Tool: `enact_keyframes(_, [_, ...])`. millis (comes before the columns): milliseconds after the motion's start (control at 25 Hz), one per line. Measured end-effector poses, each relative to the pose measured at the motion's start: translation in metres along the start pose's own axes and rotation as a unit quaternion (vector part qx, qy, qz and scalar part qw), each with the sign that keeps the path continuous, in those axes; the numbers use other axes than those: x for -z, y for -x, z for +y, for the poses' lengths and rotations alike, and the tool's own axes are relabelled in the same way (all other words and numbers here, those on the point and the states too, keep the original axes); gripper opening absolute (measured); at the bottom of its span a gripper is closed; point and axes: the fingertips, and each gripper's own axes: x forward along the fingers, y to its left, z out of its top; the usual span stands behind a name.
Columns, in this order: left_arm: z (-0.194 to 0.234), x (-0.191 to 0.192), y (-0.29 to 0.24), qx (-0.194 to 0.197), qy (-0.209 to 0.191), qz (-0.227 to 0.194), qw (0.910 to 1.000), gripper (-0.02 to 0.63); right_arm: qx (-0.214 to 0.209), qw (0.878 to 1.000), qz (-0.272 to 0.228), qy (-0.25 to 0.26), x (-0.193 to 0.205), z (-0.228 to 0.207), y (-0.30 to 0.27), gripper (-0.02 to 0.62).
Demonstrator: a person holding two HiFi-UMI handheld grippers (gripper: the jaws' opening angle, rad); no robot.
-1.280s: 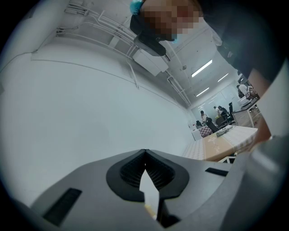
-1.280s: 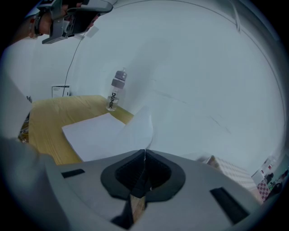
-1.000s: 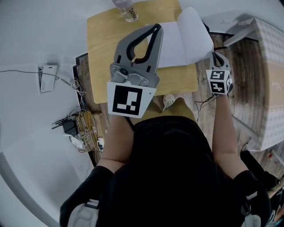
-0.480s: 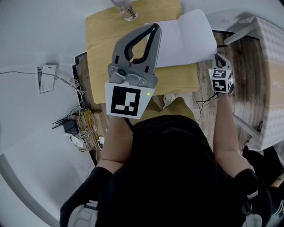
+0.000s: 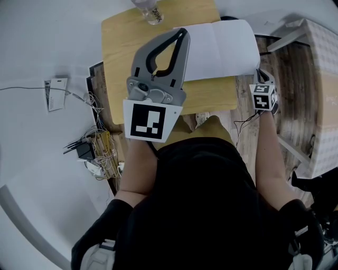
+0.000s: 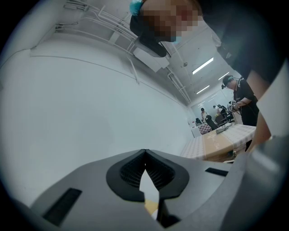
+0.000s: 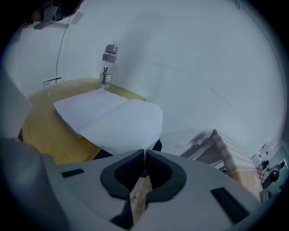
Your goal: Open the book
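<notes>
The book (image 5: 219, 48) lies open on the wooden table (image 5: 127, 58), both white pages showing and the right page overhanging the table's right edge. The right gripper view shows the book (image 7: 113, 118) spread out ahead and to the left, its near page curving down. My right gripper (image 5: 260, 76) hangs just off the table's right edge, below the book's corner, shut and empty (image 7: 144, 155). My left gripper (image 5: 182, 34) is held high above the table, near my head and over the book's left side, its fingertips touching (image 6: 144, 153) and pointed level at a white wall.
A clear water bottle (image 5: 150, 13) stands at the table's far edge, also seen as the bottle (image 7: 107, 65) beyond the book. Cables and a power strip (image 5: 92, 150) lie on the floor to the left. A box-like piece (image 5: 322, 95) stands to the right. Distant people and tables (image 6: 226, 137) show.
The book's right page, raised and curled before, has dropped flat. My right gripper sank and drew back off the page's edge. The left gripper barely moved.
</notes>
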Motion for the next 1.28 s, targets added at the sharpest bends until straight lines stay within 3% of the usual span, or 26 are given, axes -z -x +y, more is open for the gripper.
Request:
enact_keyframes(680, [0.016, 0.010, 0.010, -0.013, 0.004, 0.011, 0.9998, 0.008, -0.036, 0.998, 0.042, -0.002, 0.036, 0.021, -0.019, 0.034])
enact_keyframes(1000, [0.020, 0.012, 0.011, -0.018, 0.010, 0.011, 0.9997, 0.008, -0.007, 1.000, 0.021, 0.005, 0.029, 0.015, -0.016, 0.037])
enact_keyframes(1080, [0.019, 0.014, 0.013, -0.016, 0.011, 0.012, 0.9997, 0.008, -0.009, 1.000, 0.018, 0.014, 0.030, 0.016, -0.015, 0.191])
enact_keyframes(1280, [0.019, 0.014, 0.013, -0.011, 0.013, 0.010, 0.9998, 0.008, -0.031, 0.999, 0.014, 0.016, 0.029, 0.024, -0.012, 0.202])
